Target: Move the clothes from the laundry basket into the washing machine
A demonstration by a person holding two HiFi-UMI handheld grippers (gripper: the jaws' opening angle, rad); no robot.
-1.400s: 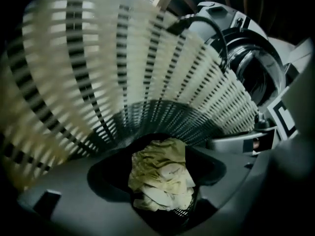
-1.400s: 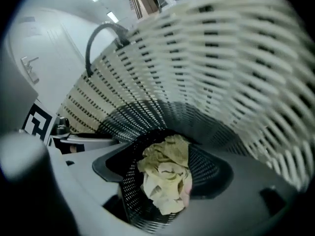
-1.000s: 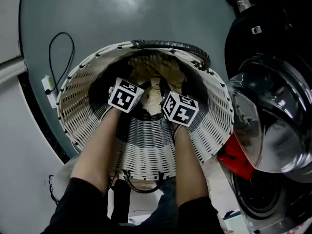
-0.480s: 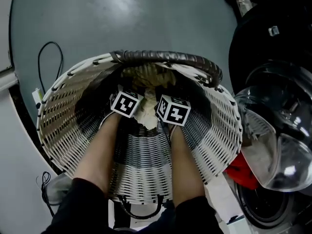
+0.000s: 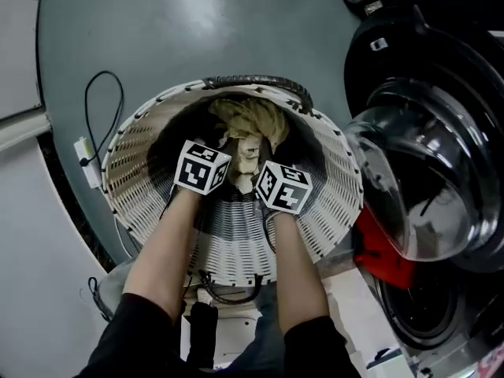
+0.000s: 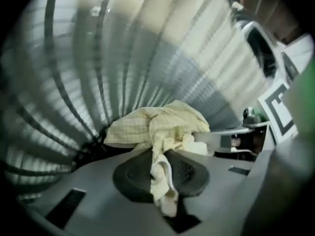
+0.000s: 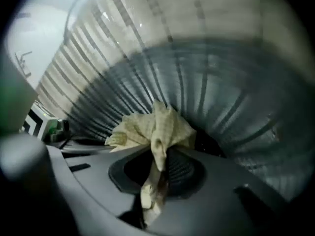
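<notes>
Head view shows both your arms reaching down into the woven laundry basket [image 5: 126,144], white with dark bands, which stands on the grey floor [image 5: 197,22]; at its far side, under the dark handle [image 5: 256,80], a yellow checked cloth [image 5: 250,120] lies bunched up. Your left gripper [image 6: 160,168] and your right gripper [image 7: 157,171] are side by side, close to each other, and both point down at this cloth.

In the left gripper view the jaws have just been closing and now pinch a fold of the cloth between the dark pads [image 6: 189,171]; a small tail of fabric hangs out behind them. In the right gripper view it is the same; the jaws have just been closing and are nearly together on another fold, and the rest of the cloth stands up beyond them against the basket wall.

To your right the washing machine [image 5: 425,321] is just beside the basket; its round glass door [image 5: 417,179] is swung open; a red object [image 5: 378,254] shows under the door.
</notes>
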